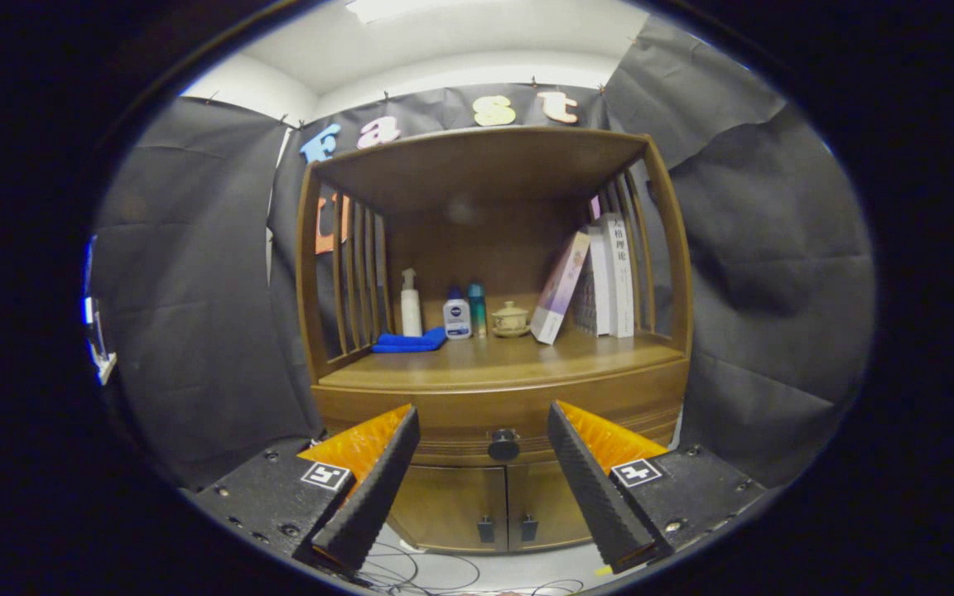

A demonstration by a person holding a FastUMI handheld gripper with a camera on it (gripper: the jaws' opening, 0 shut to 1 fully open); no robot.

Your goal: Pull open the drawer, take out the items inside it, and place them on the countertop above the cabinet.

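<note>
Gripper view. One tool (pixel 484 418), released: its two fingers (pixel 373 488) are spread wide with nothing between them but air, holding nothing. They point at one wooden cabinet (pixel 498 389), and all places below are given relative to that cabinet.

One drawer (pixel 452 426) runs across the cabinet front just under the surface (pixel 493 364). It is closed. One dark round knob (pixel 503 445) sits at the drawer's middle, seen in the gap between the two fingers and beyond their tips, not touched. Contents of the drawer are hidden.

Below the drawer are two cupboard doors (pixel 448 505), both shut, with two small dark handles (pixel 486 528) side by side at the centre seam.

On the surface, from the cabinet's left side to its right:
- one folded blue cloth (pixel 409 340), lying flat near the left slats
- one white pump bottle (pixel 410 305), upright, just behind the cloth
- one white bottle with a blue label (pixel 456 318), upright, beside the cloth's right end
- one slim teal bottle (pixel 477 310), upright, just beside the white one
- one small lidded cup on a saucer (pixel 510 319), at the middle
- one pale book (pixel 561 286), tilted, leaning right against the standing ones
- upright books (pixel 612 277) against the right slats; about three, exact count hard to tell

One wooden top board (pixel 477 161) roofs the surface, carried on slatted sides (pixel 357 277).

Under the cabinet, thin dark cables (pixel 427 571) lie on the pale floor (pixel 543 571).
</note>
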